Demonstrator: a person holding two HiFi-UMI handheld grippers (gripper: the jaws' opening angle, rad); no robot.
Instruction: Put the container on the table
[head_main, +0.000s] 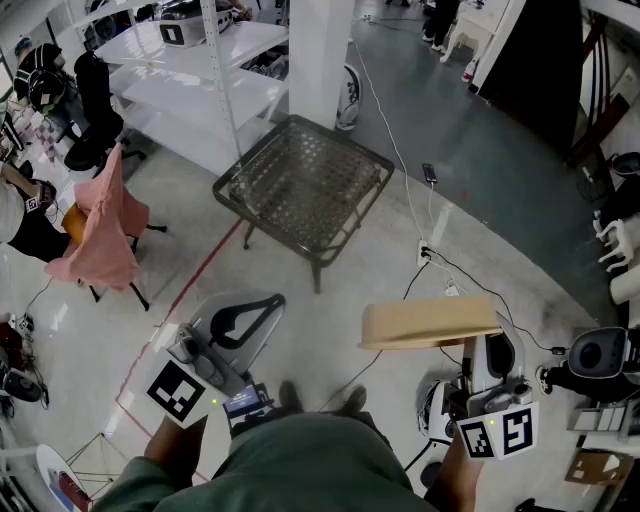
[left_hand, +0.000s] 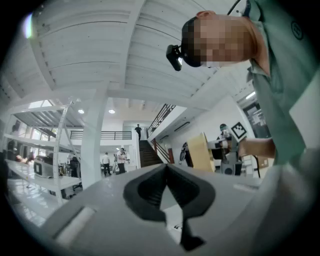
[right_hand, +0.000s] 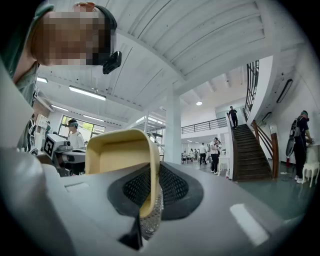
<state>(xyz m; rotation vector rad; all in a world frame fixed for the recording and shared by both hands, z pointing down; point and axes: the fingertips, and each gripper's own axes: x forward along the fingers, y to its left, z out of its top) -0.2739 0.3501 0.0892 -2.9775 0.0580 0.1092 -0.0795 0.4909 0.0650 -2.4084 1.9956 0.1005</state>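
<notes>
Carrying container (head_main: 430, 322) w/ R gripper (right_hand: 150, 192) pinching its wall; L gripper (left_hand: 166, 170) pressed together, empty. Table (head_main: 300, 185) well apart; placement pending.

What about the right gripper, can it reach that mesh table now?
Probably not yet: the table stands ahead across the floor, beyond the right gripper and its container; nothing blocks the way.

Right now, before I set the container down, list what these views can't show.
- Head view: the container is seen side-on, so its inside is hidden.
- Right gripper view: the body of the right gripper cuts off the container's lower part.
- Both gripper views: the table lies outside the frame.
</notes>
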